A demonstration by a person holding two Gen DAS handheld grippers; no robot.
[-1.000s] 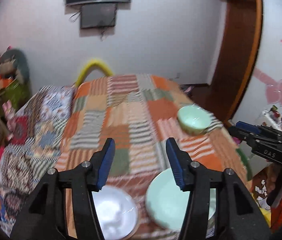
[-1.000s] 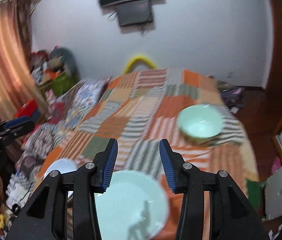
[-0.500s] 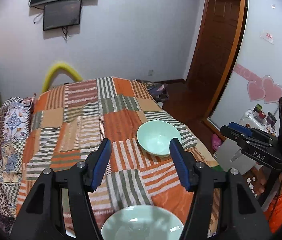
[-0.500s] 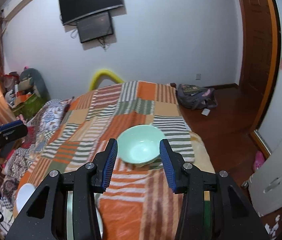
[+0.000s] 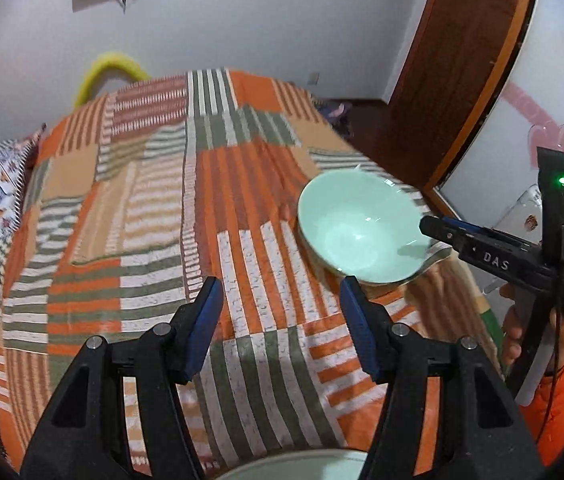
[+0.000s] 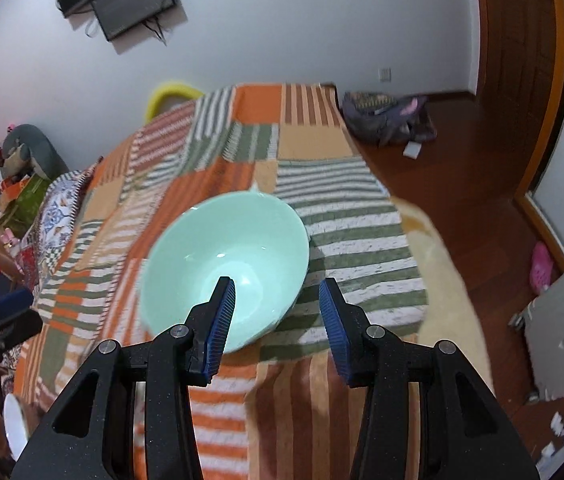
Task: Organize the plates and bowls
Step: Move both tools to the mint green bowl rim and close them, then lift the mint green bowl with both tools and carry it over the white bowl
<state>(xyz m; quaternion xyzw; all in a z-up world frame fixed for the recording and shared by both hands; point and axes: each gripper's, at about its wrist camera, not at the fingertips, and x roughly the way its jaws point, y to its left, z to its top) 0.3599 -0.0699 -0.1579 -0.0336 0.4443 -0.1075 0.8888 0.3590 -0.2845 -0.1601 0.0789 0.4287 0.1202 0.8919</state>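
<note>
One second ago both cameras saw the near end of the bed, with a plate and a white dish under the fingers. Now both look further along the bed and to its right side, and the bowl is much larger in the two views. Only the rim of the plate shows at the bottom edge of the left view, and a small part of the white dish shows low on the left of the right view.

The left gripper has just been opening a little; its jaws stand apart, with nothing between them, only the blanket behind. The right gripper has the same narrow gap as before, and it is empty. Its left finger is seen in front of the inside of the bowl, and the near right rim of the bowl is seen in the gap between the fingers; I cannot tell if anything touches.

The bowl stands upright on the blanket near the right edge of the bed, where the blanket hangs down to the wooden floor. To the left of the bowl the blanket is wide and free. In the left view the right gripper comes in from the right, its tip over the right rim of the bowl.
</note>
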